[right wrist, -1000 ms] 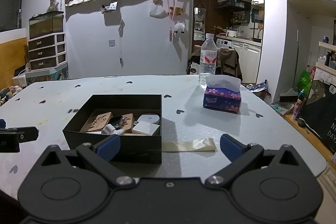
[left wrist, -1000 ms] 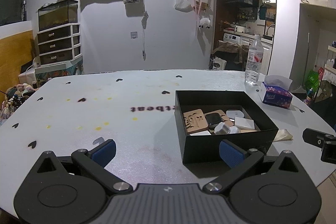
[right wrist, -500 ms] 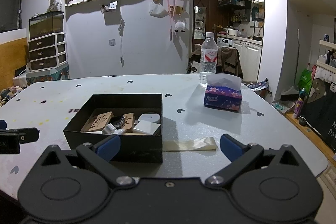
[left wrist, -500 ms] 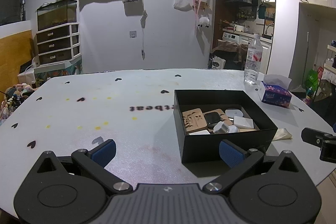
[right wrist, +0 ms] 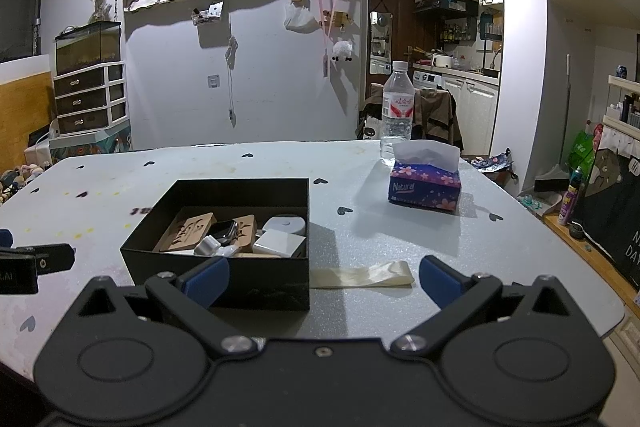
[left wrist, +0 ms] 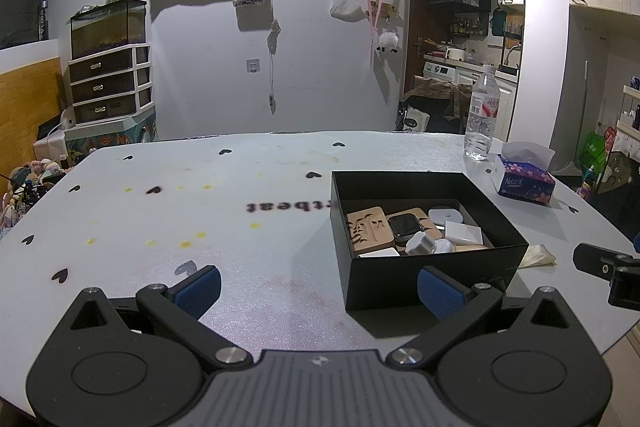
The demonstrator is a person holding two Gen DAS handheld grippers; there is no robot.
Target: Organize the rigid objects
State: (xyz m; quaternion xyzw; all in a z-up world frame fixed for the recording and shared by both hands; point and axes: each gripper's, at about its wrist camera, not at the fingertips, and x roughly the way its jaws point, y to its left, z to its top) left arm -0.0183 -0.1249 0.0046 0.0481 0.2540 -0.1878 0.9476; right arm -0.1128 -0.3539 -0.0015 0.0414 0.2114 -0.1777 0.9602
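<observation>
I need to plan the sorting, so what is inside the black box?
The black box holds wooden blocks, a smartwatch, a silver cylinder and white cases. Its near wall hides whatever lies closest.

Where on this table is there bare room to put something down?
Widest free patch: the grey table left of the black box, up to the far edge. A smaller one lies between the box, the purple tissue pack and the cream strip. Inside the box it is crowded.

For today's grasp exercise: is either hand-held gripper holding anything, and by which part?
Nothing is held: left hand-held gripper and right hand-held gripper are both open and empty.
</observation>
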